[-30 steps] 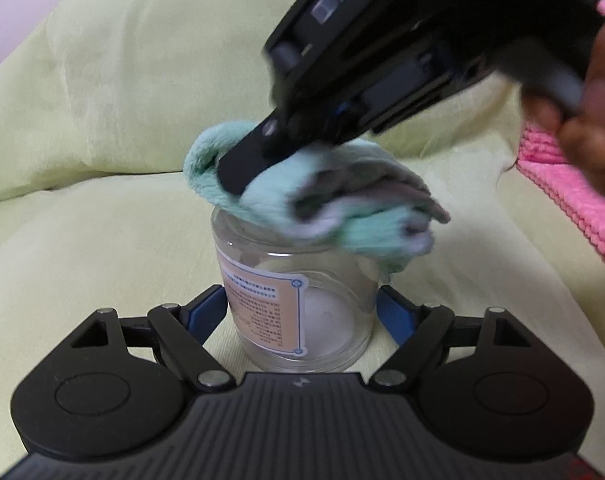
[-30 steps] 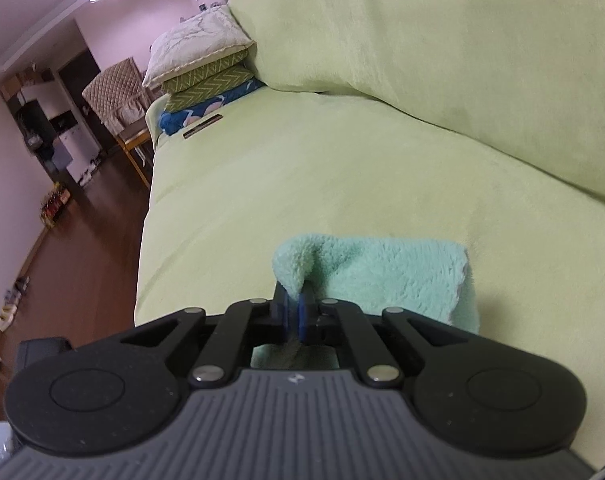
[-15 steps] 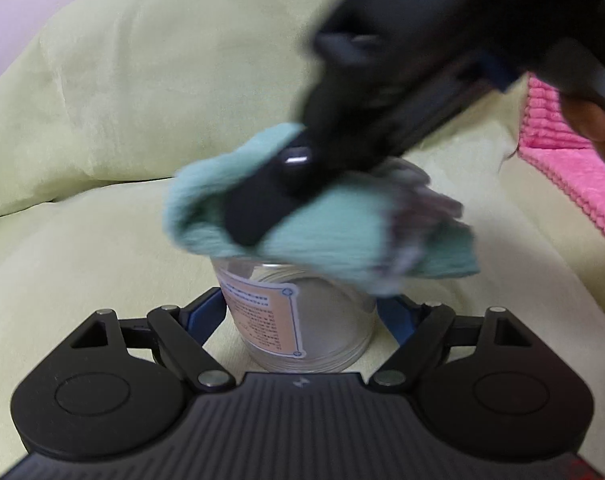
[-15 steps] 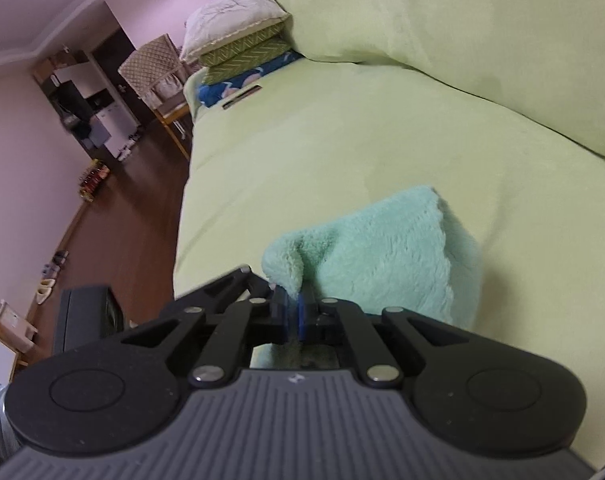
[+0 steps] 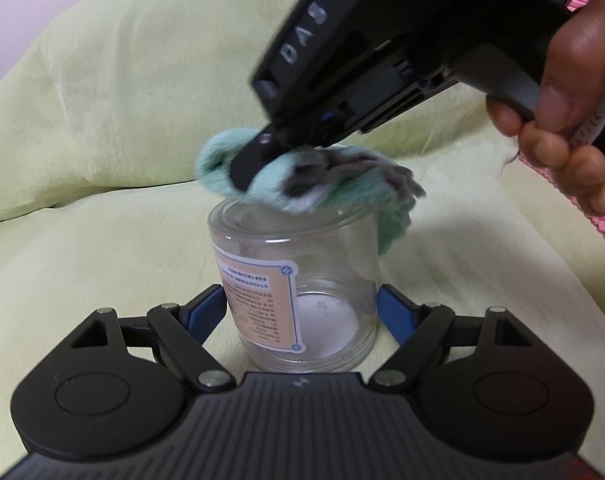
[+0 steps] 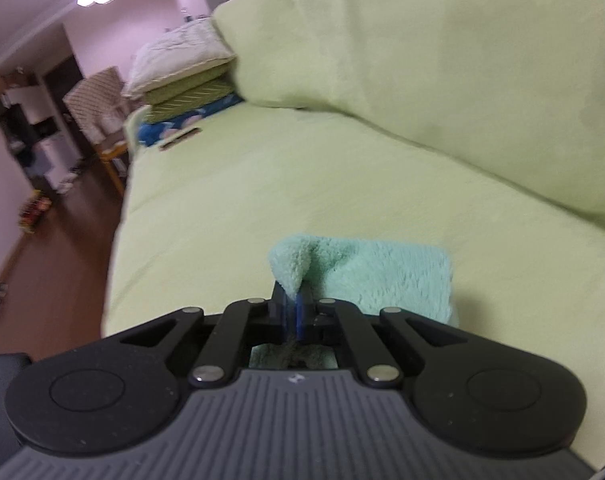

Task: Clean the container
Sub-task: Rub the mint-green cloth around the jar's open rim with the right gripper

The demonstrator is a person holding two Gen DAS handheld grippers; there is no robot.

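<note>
Right tool (image 5: 246, 172), cloth (image 5: 302, 184) back onto jar (image 5: 294, 288) rim

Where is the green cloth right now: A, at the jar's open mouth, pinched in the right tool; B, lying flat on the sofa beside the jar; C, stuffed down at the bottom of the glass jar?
A: the green cloth sits at the glass jar rim, clamped in the right tool.

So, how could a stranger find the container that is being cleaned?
On the pale green sofa cover, between the left gripper pads, stands a clear round glass jar. Only it carries an orange printed label; a mint fluffy cloth touches its rim.
</note>
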